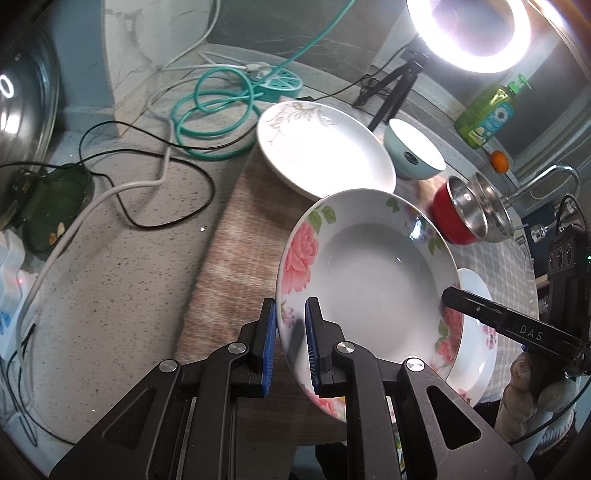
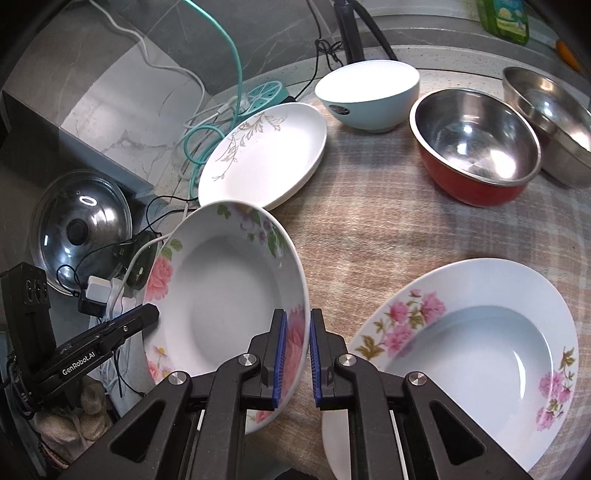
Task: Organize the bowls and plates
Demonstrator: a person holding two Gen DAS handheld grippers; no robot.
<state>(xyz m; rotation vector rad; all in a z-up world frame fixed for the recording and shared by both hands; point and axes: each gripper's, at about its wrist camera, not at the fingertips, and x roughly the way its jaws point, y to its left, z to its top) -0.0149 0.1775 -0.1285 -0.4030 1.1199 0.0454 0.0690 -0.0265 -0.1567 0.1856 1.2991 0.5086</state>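
Observation:
A deep plate with pink roses [image 1: 369, 273] is held tilted above the mat, also seen in the right wrist view [image 2: 229, 295]. My left gripper [image 1: 290, 343] is shut on its left rim. My right gripper [image 2: 297, 354] is shut on its right rim; its finger shows in the left view [image 1: 480, 314]. A second pink-flowered deep plate [image 2: 480, 354] lies flat at the right. A white plate with a grey vine [image 2: 266, 151] [image 1: 325, 147] lies farther back. Behind stand a light-blue bowl [image 2: 369, 92], a red steel bowl [image 2: 476, 144] and a plain steel bowl [image 2: 550, 114].
A checked mat [image 2: 388, 221] covers the counter. Teal and white cables [image 1: 207, 107], a round power strip [image 1: 280, 83], a glass pot lid [image 2: 81, 229] and a dark green dish [image 1: 51, 206] lie left. A ring light [image 1: 469, 29], soap bottle [image 1: 487, 114] and tap [image 1: 554, 177] stand behind.

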